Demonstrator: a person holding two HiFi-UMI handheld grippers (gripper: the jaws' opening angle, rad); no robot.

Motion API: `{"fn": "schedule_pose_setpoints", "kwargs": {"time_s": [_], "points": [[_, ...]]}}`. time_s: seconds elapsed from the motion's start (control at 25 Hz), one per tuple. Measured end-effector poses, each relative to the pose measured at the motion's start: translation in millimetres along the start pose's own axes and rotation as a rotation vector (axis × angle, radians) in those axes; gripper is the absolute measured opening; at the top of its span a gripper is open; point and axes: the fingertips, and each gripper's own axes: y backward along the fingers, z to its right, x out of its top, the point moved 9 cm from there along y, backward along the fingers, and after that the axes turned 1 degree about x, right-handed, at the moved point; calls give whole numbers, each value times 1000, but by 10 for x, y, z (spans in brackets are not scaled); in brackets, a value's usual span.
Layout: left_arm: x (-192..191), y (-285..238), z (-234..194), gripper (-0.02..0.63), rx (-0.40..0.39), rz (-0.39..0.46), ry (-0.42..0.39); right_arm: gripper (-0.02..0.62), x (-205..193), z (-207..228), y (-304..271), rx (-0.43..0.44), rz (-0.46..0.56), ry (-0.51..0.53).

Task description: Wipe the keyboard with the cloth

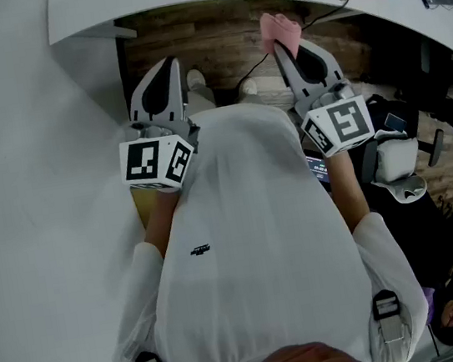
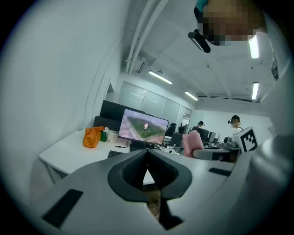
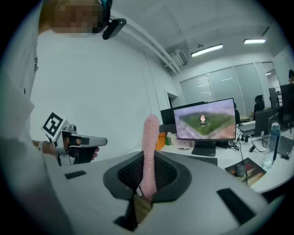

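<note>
A pink cloth (image 3: pixel 149 151) stands upright, clamped in my right gripper (image 3: pixel 148 160); in the head view the cloth (image 1: pixel 280 30) sticks out past that gripper (image 1: pixel 281 50). My left gripper (image 2: pixel 147 155) is shut with nothing in it, held level beside the right one (image 1: pixel 168 63). Both are raised in front of my chest, short of the desk. The dark keyboard (image 3: pixel 202 159) lies on the white desk below the monitor (image 3: pixel 204 119), and its left end (image 2: pixel 120 154) shows in the left gripper view.
On the white desk (image 2: pixel 69 153) sit an orange bag (image 2: pixel 93 137) to the left, and a mouse (image 3: pixel 240 170) on a mat and a clear bottle (image 3: pixel 271 142) to the right. The desk edge (image 1: pixel 183 1) curves ahead. People stand far back (image 2: pixel 235 123).
</note>
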Motion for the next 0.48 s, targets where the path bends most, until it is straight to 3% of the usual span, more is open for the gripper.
{"fn": "schedule_pose_setpoints", "kwargs": {"time_s": [0.48], "points": [[-231, -19, 568, 20, 6, -37, -24, 34, -300, 240, 572, -46, -26, 5]]}}
